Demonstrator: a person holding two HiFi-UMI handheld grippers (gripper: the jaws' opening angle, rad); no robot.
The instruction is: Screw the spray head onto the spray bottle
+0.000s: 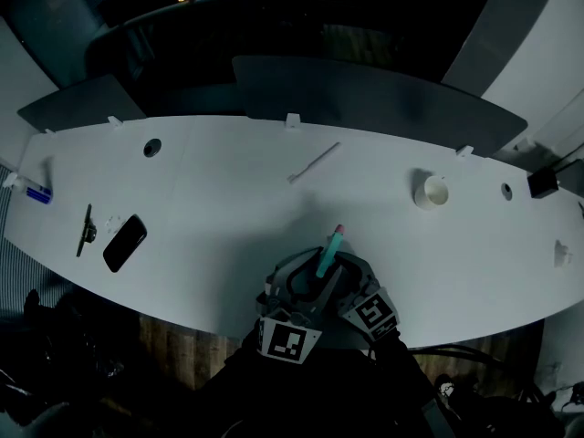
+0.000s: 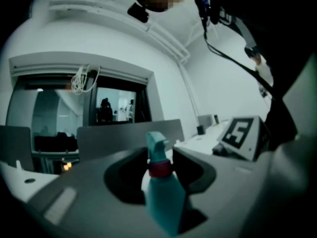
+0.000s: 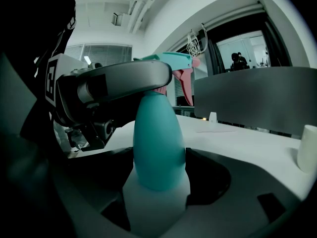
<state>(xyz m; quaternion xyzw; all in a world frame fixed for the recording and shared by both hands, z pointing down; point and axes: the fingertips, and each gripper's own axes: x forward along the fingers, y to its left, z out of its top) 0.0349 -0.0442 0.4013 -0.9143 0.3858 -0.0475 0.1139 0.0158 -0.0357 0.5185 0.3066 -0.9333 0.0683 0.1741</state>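
Note:
A teal spray bottle (image 1: 326,258) with a pink collar and a teal spray head (image 2: 155,144) on top is held just above the near edge of the white table (image 1: 228,199). My right gripper (image 3: 158,170) is shut on the bottle's wide lower body (image 3: 158,143). My left gripper (image 2: 159,168) is shut around the red-pink collar (image 2: 159,168) at the neck, and in the right gripper view its grey jaw crosses just under the spray head (image 3: 171,61). In the head view both grippers crowd round the bottle and hide its base.
A black phone (image 1: 125,242) and a thin dark tool (image 1: 87,229) lie at the table's left. A white stick (image 1: 313,163) lies mid-table and a white roll (image 1: 432,192) stands to the right. Grey partitions (image 1: 365,99) line the far edge.

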